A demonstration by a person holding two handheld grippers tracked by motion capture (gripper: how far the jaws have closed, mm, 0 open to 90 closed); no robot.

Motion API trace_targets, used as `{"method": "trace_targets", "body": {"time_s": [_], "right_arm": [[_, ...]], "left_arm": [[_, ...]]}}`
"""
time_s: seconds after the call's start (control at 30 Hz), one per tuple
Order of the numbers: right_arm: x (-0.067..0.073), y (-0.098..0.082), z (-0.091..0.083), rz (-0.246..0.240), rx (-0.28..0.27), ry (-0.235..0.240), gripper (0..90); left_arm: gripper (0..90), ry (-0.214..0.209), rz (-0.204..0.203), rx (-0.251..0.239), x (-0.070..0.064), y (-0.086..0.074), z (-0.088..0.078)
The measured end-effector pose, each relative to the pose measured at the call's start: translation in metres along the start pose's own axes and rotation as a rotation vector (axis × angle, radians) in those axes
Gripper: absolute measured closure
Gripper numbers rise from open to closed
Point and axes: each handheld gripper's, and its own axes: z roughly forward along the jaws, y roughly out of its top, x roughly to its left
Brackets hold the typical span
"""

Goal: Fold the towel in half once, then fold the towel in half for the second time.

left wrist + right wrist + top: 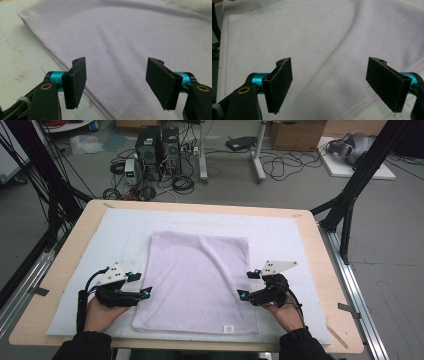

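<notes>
1. Left gripper (144,293) and right gripper (244,294) flank the towel's near half, jaws spread, pinching nothing.
2. The lilac towel (197,280) lies flat on the counter's (310,250) white mat (120,227).
3. Likely a fold's start: each gripper must next pinch its side hem.

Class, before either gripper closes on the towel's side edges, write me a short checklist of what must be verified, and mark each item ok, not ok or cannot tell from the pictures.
1. Left gripper jaws open with nothing between the pads: ok.
2. Right gripper jaws open with nothing between the pads: ok.
3. Each gripper sits at its own side edge of the towel: ok.
4. Towel lies flat: not ok, a long crease runs across it.
5. Towel lies wholly on the white mat: ok.
6. Pads low enough to catch the hem: cannot tell.
</notes>
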Motion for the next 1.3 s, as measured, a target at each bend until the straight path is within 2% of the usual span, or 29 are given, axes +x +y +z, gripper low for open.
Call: {"method": "trace_targets", "body": {"time_s": [0.3,0.47,0.67,0.7,0.83,0.9,0.97,1.03,1.1,1.17,1.23,1.3], "right_arm": [[-0.007,0.004,0.003,0.008,0.006,0.004,19.5],[-0.02,0.015,0.006,0.018,-0.001,0.011,18.5],[-0.05,0.026,0.012,0.08,0.0,0.016,18.3],[-0.056,0.03,0.014,0.08,0.014,0.007,18.5],[-0.072,0.043,0.017,0.069,0.014,-0.015,24.0],[-0.083,0.053,0.02,0.062,0.036,-0.055,24.4],[-0.094,0.062,0.021,0.067,0.042,-0.07,26.8],[-0.104,0.071,0.023,0.071,0.043,-0.087,27.8],[-0.115,0.076,0.027,0.083,0.067,-0.115,28.0],[-0.125,0.075,0.031,0.096,0.056,-0.133,31.0],[-0.133,0.068,0.036,0.121,0.073,-0.165,31.2],[-0.14,0.06,0.041,0.146,0.116,-0.173,31.6]], "left_arm": [[33.4,0.001,0.017,0.003,0.003,0.008,0.004],[33.6,0.002,0.034,0.008,0.011,0.02,0.007],[34.7,0.021,0.021,0.027,0.036,0.041,0.017],[35.0,0.017,0.017,0.022,0.039,0.044,0.019],[40.1,0.01,0.004,0.015,0.057,0.06,0.029],[42.6,0.035,0.004,0.021,0.069,0.068,0.034],[45.2,0.043,-0.016,0.031,0.082,0.074,0.039],[46.4,0.069,-0.038,0.037,0.094,0.08,0.045],[47.6,0.095,-0.049,0.051,0.106,0.082,0.053],[48.0,0.098,-0.082,0.078,0.117,0.08,0.061],[47.8,0.103,-0.101,0.1,0.121,0.076,0.071],[47.4,0.111,-0.113,0.118,0.124,0.072,0.08]]}}
